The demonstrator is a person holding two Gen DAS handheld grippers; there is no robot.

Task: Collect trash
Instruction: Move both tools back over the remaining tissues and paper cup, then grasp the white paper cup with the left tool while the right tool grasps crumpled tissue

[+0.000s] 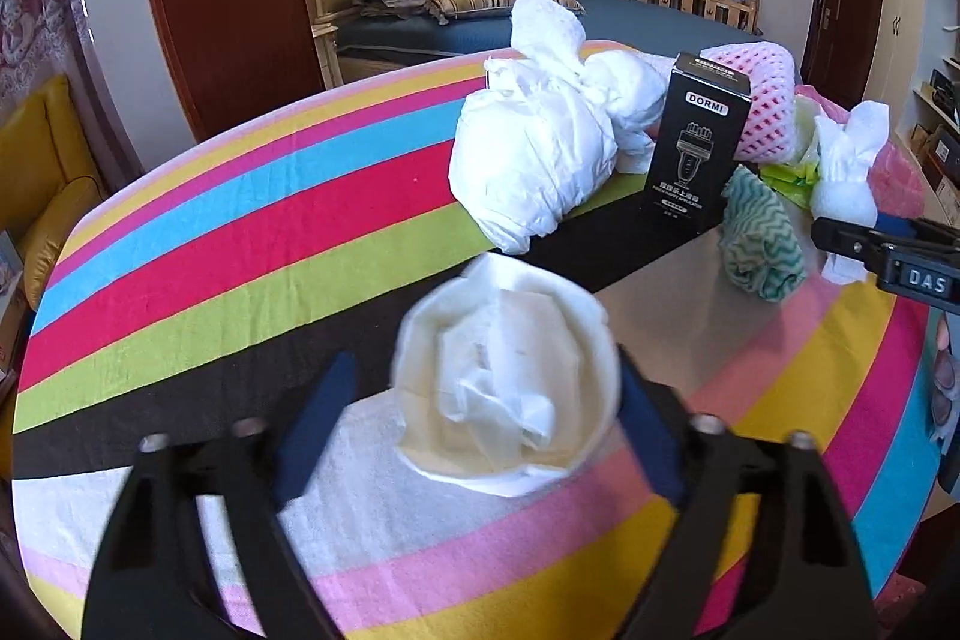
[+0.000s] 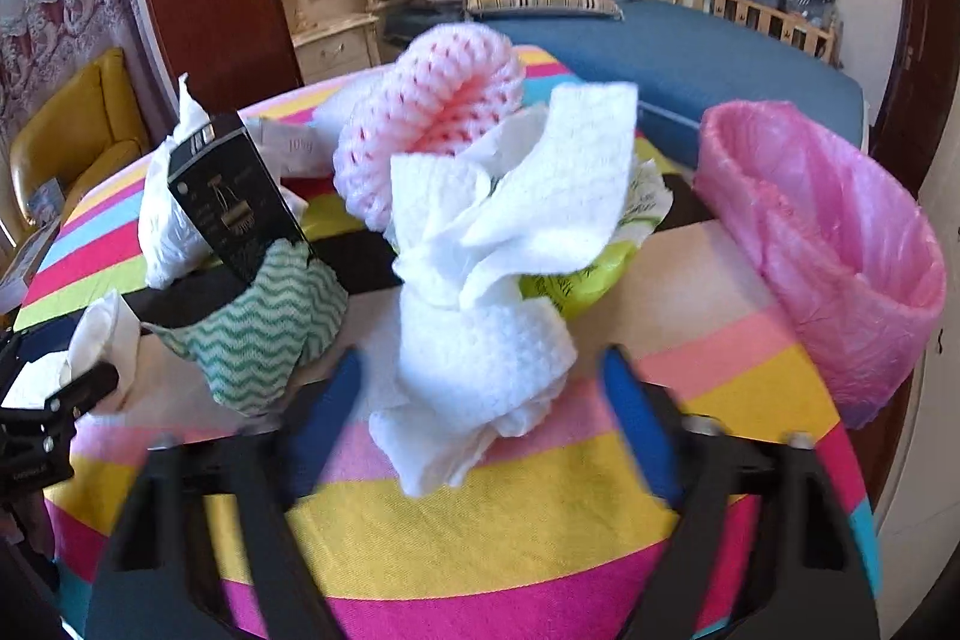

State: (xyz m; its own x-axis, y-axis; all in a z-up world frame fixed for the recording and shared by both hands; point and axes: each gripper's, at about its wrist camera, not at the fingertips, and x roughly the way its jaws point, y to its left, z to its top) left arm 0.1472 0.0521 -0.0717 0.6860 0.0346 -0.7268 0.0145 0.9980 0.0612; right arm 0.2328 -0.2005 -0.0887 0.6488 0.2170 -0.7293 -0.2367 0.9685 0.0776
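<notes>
Both grippers are seen with something between their blue fingers. On the left gripper (image 1: 486, 418) the right finger is pressed against a crumpled white tissue wad (image 1: 507, 382), while a gap is seen between the wad and the left finger, so no full grip can be claimed; whether the wad is lifted or lies on the cloth cannot be told. On the right gripper (image 2: 483, 406) the jaws are held apart around a twisted white paper towel (image 2: 498, 292), with a clear space on each side, so it is not yet pinched. A striped tablecloth (image 1: 240, 232) in many colours is spread under everything. Further back on it, a large white paper bundle (image 1: 534, 154) is found beside an upright black box (image 1: 696, 148), with a pink foam net (image 2: 432, 112) behind them and a green wavy-patterned cloth (image 2: 264, 328) just in front of the box. A lime-green wrapper (image 2: 570, 280) is partly hidden behind the towel. At the right edge a pink bag-lined bin (image 2: 840, 250) is seen, near the towel but apart from it.
</notes>
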